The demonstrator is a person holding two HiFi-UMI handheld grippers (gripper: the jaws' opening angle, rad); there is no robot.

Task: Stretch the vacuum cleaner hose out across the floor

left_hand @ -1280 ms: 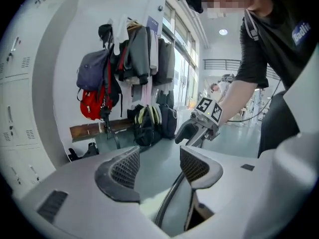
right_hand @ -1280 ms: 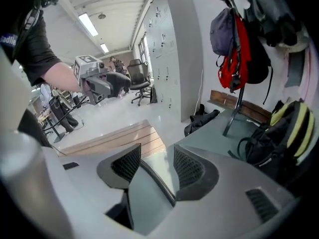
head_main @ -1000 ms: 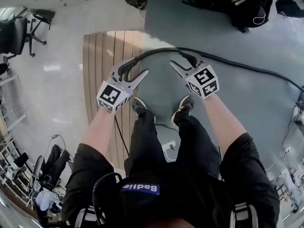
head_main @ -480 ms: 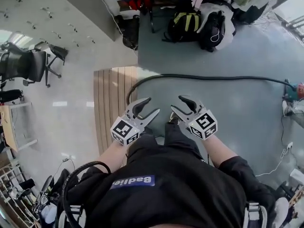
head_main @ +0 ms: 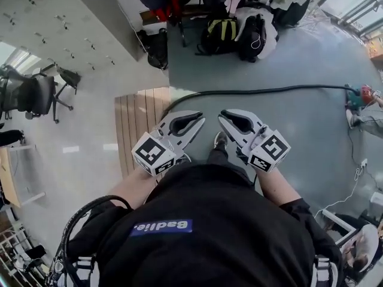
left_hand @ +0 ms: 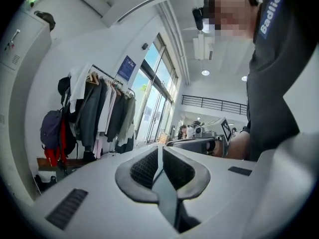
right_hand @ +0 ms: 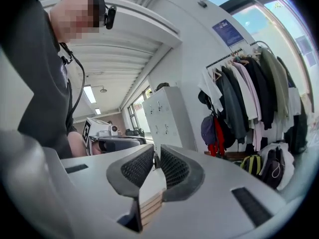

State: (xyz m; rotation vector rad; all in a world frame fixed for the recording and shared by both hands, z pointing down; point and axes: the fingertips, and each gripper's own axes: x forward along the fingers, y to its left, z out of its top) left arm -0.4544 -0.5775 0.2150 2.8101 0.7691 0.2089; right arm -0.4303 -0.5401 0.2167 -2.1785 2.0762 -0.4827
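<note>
The black vacuum hose [head_main: 263, 91] lies on the grey floor in a long line, from a bend by the wooden strip [head_main: 134, 124] to the vacuum cleaner [head_main: 359, 94] at the right edge. Both grippers are held up in front of the person's chest, well above the hose and apart from it. The left gripper [head_main: 200, 119] [left_hand: 159, 151] is closing, its pads almost together with nothing between them. The right gripper [head_main: 221, 116] [right_hand: 156, 158] is closing too, only a thin slit left between its pads, and it holds nothing.
Backpacks and bags [head_main: 239, 31] lie under a coat rack [left_hand: 99, 113] at the far side. An office chair [head_main: 36, 94] stands at the left on the pale floor. White lockers [right_hand: 169, 118] line a wall. A thin white cable [head_main: 353, 190] runs along the floor at right.
Both grippers have lifted off the hose and come up toward the chest. Their jaws went from wide open to nearly together. The view has tilted up, showing more of the room.
</note>
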